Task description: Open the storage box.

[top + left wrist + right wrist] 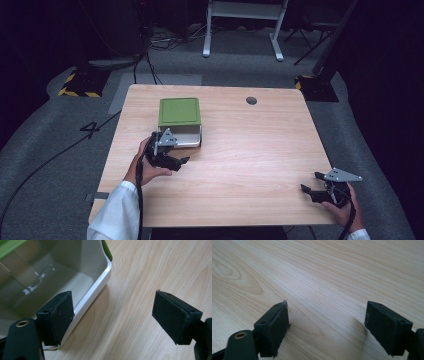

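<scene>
A white box with a green lid stands on the wooden table, left of centre. In the left gripper view the box shows its bare inside, with the green lid's edge at its far corner. My left gripper is open at the box's near edge. One of its pads sits at the white rim, and the other is over bare wood. My right gripper is open, low over the table's front right corner, with nothing between its fingers.
A round grey cable hole is set in the table near its far edge. Beyond the table stand a white desk frame, floor cables and two black-and-yellow striped bases.
</scene>
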`<state>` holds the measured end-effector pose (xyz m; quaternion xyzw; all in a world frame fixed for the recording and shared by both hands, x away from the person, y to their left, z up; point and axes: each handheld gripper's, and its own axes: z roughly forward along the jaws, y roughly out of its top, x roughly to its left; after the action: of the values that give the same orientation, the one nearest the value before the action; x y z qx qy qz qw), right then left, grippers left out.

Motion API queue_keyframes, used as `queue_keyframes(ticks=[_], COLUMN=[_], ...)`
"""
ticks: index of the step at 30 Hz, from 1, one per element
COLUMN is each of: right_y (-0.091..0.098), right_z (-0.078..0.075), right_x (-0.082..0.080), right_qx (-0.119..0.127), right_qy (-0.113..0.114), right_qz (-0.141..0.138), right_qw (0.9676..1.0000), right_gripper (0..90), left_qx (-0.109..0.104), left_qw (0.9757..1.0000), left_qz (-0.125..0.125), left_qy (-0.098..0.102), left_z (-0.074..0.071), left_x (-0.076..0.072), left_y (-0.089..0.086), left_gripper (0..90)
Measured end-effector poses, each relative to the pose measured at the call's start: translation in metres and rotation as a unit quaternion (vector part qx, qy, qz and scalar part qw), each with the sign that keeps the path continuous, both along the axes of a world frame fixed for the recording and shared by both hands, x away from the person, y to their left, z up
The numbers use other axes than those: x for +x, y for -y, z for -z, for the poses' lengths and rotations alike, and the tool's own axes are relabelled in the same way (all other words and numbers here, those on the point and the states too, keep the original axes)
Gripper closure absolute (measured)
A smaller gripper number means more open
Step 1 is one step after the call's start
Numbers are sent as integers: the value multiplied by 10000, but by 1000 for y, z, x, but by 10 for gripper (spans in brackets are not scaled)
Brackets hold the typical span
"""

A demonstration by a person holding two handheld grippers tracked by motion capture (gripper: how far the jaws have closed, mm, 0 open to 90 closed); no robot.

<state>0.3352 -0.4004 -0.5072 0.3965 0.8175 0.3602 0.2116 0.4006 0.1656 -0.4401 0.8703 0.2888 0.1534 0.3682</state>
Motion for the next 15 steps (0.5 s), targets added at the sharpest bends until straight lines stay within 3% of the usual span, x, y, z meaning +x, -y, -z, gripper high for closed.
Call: queue_keyframes(ticks=[3, 8, 10, 15], right_y=[0, 0, 0, 0], right_z=[0, 0, 0, 0], right_x=[0, 0, 0, 0], right_qx=[2, 7, 1, 3], right_qy=[-2, -6, 10, -2], right_qz=[-1, 1, -1, 6], right_qw=[10000, 10000, 10000, 10000], right_gripper=[195, 194, 195, 195], left_qx=[-64, 80, -18, 22], left_qw=[10000, 9999, 9998, 9995], left_qz=[-41, -64, 95, 145], left_qy=[-55, 5, -185, -267], left_z=[2, 3, 4, 9], left_x=[3, 7, 13, 24], left_y=[-1, 2, 7, 11], left_gripper=[179, 179, 180, 207])
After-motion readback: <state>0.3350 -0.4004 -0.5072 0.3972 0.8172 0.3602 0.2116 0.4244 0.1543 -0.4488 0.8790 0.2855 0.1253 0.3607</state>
